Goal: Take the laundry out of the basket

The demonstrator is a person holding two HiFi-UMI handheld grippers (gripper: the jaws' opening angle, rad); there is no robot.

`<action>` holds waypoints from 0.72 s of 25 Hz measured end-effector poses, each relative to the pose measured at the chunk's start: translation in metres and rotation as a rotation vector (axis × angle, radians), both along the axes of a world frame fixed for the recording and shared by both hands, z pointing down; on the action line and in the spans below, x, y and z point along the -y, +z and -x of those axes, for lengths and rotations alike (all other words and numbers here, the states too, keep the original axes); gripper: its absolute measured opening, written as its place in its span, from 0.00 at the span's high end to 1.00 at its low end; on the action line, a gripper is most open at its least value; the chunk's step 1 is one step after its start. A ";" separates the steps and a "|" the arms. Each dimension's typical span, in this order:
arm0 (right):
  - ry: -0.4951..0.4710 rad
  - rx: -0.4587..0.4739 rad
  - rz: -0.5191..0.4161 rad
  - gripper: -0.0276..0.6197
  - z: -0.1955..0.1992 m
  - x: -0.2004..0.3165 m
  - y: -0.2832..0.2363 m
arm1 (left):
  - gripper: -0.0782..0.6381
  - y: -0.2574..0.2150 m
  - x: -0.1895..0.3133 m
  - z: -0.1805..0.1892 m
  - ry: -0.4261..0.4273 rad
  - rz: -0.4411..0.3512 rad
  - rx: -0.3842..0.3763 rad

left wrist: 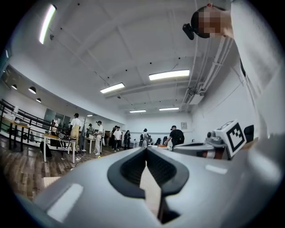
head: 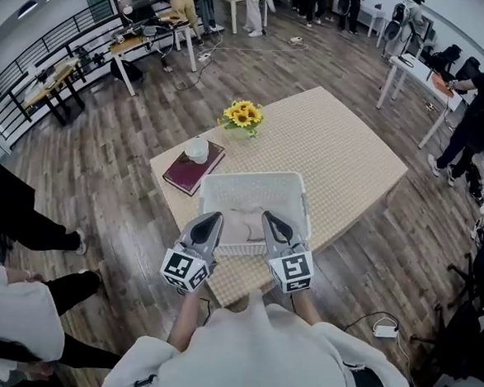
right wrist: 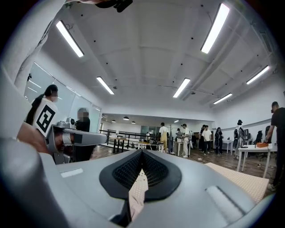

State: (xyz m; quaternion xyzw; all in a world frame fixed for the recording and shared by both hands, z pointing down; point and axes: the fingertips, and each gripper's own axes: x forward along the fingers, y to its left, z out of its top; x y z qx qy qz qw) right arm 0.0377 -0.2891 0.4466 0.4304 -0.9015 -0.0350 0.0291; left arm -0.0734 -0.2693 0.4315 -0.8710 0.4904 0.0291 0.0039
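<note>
A white plastic laundry basket (head: pixel 251 179) stands on the near end of a table covered in beige woven cloth (head: pixel 336 150). Pale laundry (head: pixel 241 223) lies crumpled inside it. My left gripper (head: pixel 216 218) and right gripper (head: pixel 268 217) hover side by side over the basket's near part, a little above the laundry. In the left gripper view the left gripper (left wrist: pixel 146 150) is shut with nothing held and looks out level into the room. The right gripper (right wrist: pixel 141 152) is likewise shut and empty. Each sees the other's marker cube beside it.
A vase of sunflowers (head: pixel 242 116) and a maroon book (head: pixel 190 173) with a white bowl-like thing (head: pixel 197 149) on it sit beyond the basket. People's legs (head: pixel 25 215) stand close at the left. A white power strip (head: pixel 384 330) lies on the floor at the right.
</note>
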 end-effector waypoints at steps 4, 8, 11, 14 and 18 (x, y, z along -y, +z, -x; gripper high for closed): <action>-0.025 0.007 0.012 0.96 -0.001 0.021 -0.002 | 0.88 -0.003 0.014 0.002 -0.035 0.008 0.006; -0.035 0.014 0.027 0.96 0.003 0.030 0.002 | 0.88 0.004 0.019 0.012 -0.066 0.031 0.008; -0.029 0.014 0.045 0.96 0.008 0.036 0.008 | 0.88 0.009 0.024 0.022 -0.075 0.049 0.007; -0.010 0.010 0.059 0.96 0.013 0.046 0.012 | 0.88 0.013 0.034 0.033 -0.071 0.057 0.006; 0.027 0.000 0.072 0.96 0.018 0.053 0.014 | 0.88 0.016 0.047 0.048 -0.058 0.069 0.000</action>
